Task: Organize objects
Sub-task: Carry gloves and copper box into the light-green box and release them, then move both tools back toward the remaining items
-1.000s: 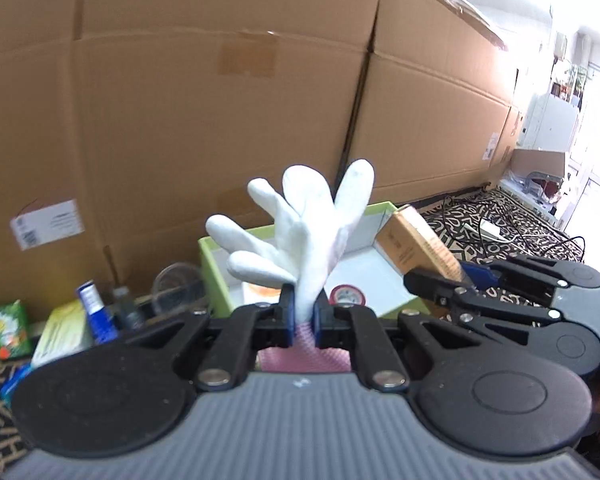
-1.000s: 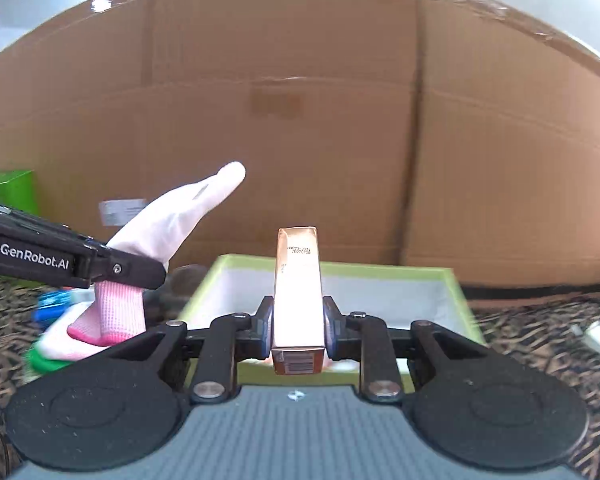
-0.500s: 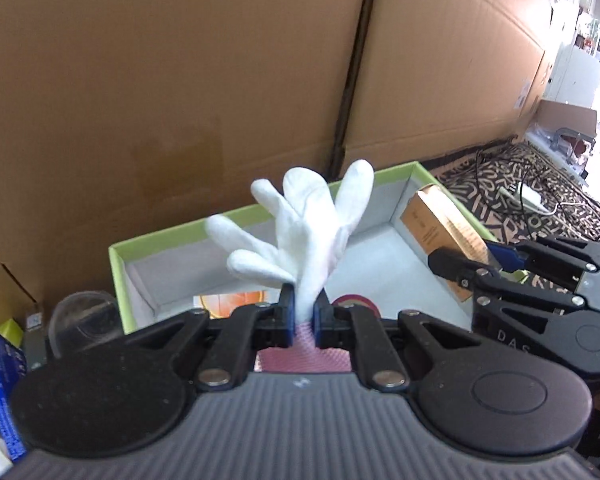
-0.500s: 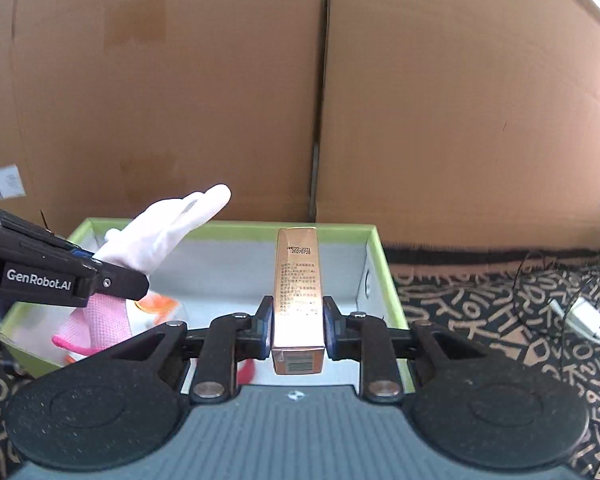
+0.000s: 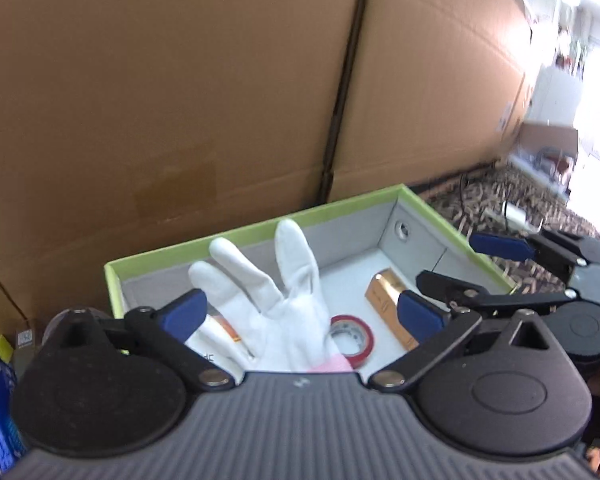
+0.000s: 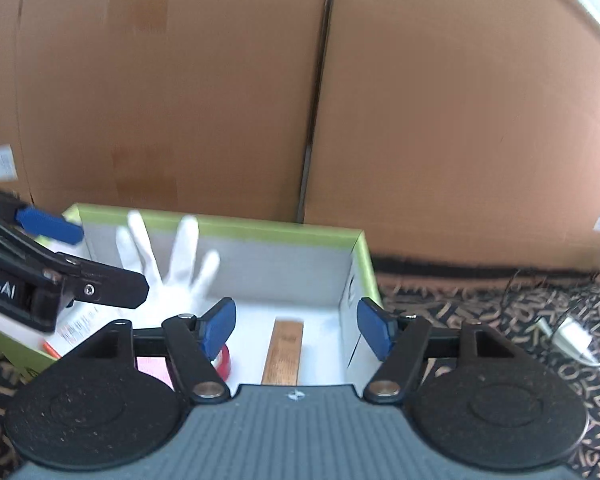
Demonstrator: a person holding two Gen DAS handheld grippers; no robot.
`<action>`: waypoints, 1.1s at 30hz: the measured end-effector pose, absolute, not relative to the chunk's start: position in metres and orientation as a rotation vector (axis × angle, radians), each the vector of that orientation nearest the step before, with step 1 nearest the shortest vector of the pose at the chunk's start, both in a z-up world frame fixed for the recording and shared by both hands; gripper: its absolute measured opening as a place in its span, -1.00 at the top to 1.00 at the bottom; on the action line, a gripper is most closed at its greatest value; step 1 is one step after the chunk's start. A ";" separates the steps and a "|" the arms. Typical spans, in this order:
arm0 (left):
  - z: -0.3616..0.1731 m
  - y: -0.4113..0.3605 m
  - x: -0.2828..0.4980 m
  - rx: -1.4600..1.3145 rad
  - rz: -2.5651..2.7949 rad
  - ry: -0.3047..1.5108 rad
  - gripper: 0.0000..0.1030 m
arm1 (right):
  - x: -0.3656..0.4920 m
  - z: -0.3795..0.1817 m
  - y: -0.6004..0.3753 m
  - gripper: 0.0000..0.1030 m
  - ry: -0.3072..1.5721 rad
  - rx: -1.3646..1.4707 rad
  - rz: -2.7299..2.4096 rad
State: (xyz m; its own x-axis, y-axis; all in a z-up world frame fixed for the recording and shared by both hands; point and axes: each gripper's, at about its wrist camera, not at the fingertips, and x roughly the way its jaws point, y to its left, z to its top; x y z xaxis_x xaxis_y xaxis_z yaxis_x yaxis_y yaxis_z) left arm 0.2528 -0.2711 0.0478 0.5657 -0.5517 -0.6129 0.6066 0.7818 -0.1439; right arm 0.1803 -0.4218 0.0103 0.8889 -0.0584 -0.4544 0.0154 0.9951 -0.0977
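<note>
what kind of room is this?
Probably a makeshift home setup on the floor: big cardboard sheets as a backdrop, a patterned rug with a charger lying on it, and a green-rimmed box.

White glove's (image 5: 276, 304) pink cuff behind left gripper's body

Home-like room or storeroom, big cardboard boxes (image 6: 180, 80) as back wall, patterned rug (image 6: 480, 304), charger cable (image 6: 568, 336), bright window and shelves at right (image 5: 580, 40)
</note>
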 end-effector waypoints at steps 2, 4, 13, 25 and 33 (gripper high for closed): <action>0.060 -0.260 0.244 0.040 -0.674 0.671 -1.00 | 0.164 0.024 -0.421 -0.49 0.425 -0.071 -0.042; 0.072 -0.252 0.234 0.016 -0.653 0.643 -1.00 | 0.149 0.034 -0.417 -0.66 0.380 -0.064 -0.040; 0.096 -0.169 0.162 -0.023 -0.521 0.549 -1.00 | 0.088 0.059 -0.382 -0.83 0.293 -0.088 0.037; 0.055 -0.048 0.097 -0.037 -0.298 0.595 -1.00 | 0.056 0.015 -0.300 -0.86 0.354 -0.013 0.232; 0.009 0.011 0.085 -0.059 -0.184 0.697 -1.00 | 0.050 -0.028 -0.242 -0.86 0.461 0.039 0.335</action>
State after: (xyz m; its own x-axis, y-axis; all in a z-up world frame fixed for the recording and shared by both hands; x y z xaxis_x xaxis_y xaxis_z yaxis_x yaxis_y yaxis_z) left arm 0.0854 0.0114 0.0094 0.7511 -0.1878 -0.6329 0.1482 0.9822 -0.1156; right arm 0.0502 -0.2423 -0.0282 0.8422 0.3255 -0.4299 -0.3079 0.9448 0.1122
